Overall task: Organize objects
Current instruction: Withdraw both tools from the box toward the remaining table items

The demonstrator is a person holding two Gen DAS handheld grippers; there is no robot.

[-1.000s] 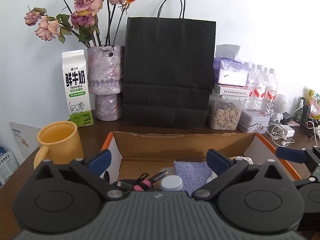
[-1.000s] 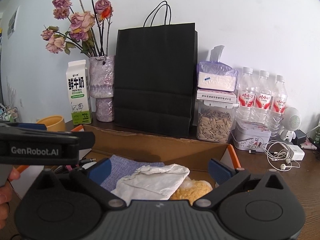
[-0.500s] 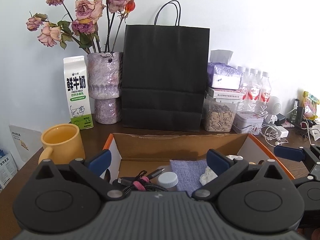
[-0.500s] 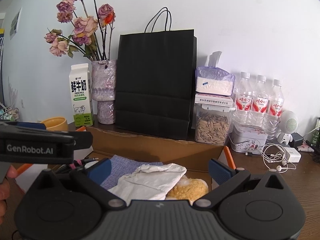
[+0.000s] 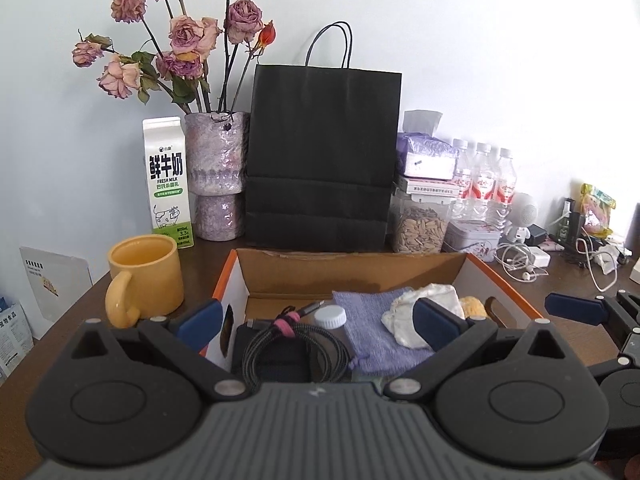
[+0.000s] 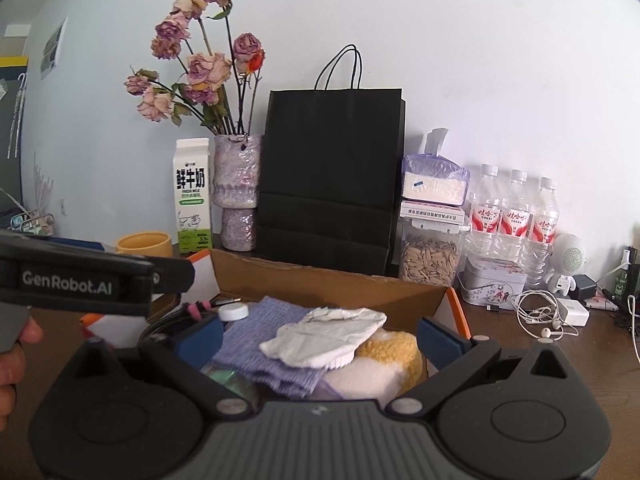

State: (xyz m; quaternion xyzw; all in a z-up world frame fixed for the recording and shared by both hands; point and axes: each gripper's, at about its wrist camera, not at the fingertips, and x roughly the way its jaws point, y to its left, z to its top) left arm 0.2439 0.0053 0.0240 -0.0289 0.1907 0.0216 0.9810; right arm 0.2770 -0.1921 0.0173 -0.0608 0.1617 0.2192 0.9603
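An open cardboard box (image 5: 352, 270) with orange edges sits on the dark table. Inside lie a coiled black cable with a pink tie (image 5: 292, 340), a white-capped bottle (image 5: 330, 317), a purple-blue cloth (image 5: 374, 328), a white crumpled cloth (image 6: 326, 334) and a yellow fluffy item (image 6: 390, 350). My left gripper (image 5: 318, 324) hovers open above the box's left half, holding nothing. My right gripper (image 6: 320, 338) hovers open over the cloths, also with nothing between its fingers. The left gripper's body (image 6: 80, 284) shows at the left of the right wrist view.
Behind the box stand a black paper bag (image 5: 324, 160), a vase of dried roses (image 5: 218, 176), a milk carton (image 5: 168, 184), a seed jar (image 5: 420, 228) and water bottles (image 5: 484, 184). A yellow mug (image 5: 144, 280) sits left of the box. Earphones and chargers (image 6: 552, 314) lie at right.
Both grippers have pulled back and risen, so more of the box's contents and the flowers show. Both remain open and hold nothing.
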